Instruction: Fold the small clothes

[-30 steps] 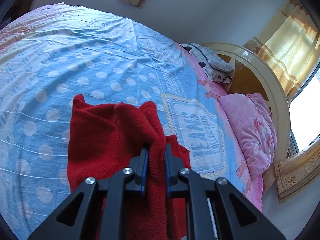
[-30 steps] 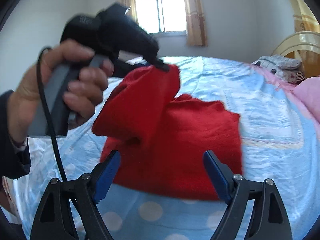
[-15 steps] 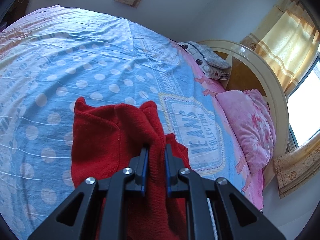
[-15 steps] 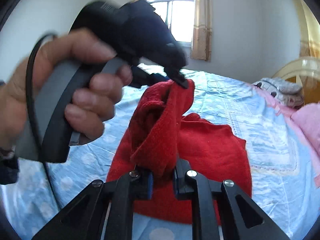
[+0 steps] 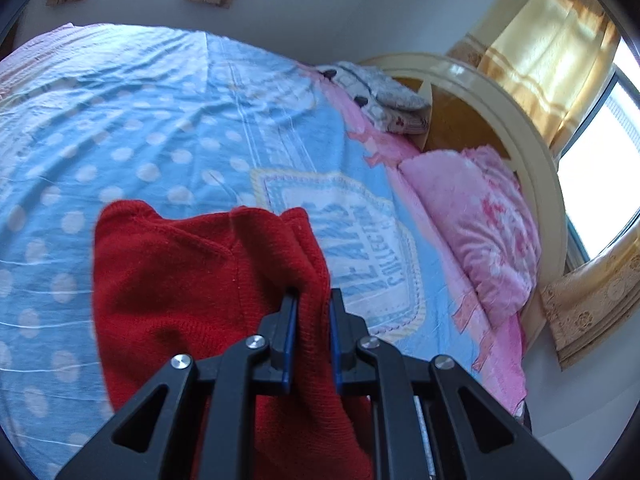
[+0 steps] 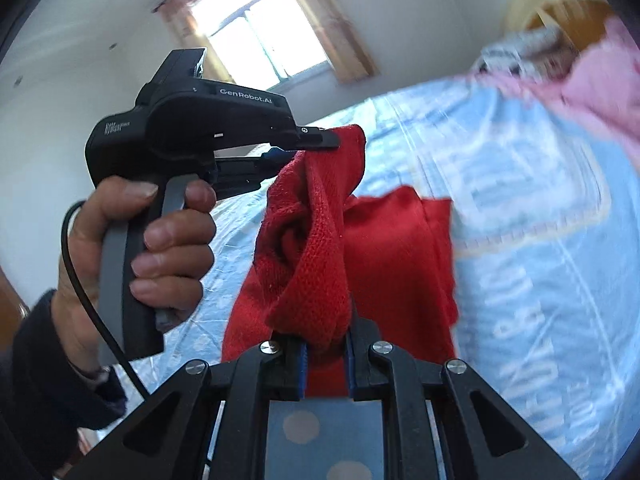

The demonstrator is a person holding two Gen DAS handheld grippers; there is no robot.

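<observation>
both your claws are clamped on the red knit garment, lifted above the bed.

your right claw [image 6: 325, 354] pinches a bunched fold of the red knit garment [image 6: 320, 264] between its blue pads, and your left claw [image 5: 311, 316] grips another edge of it higher up, held in your left hand [image 6: 156, 240]. the rest of the garment drapes down toward the blue polka-dot bedsheet [image 5: 160, 128]. a pink pillow [image 5: 480, 220] and a grey patterned pillow [image 5: 384, 96] lie by the cream headboard [image 5: 532, 148].
</observation>
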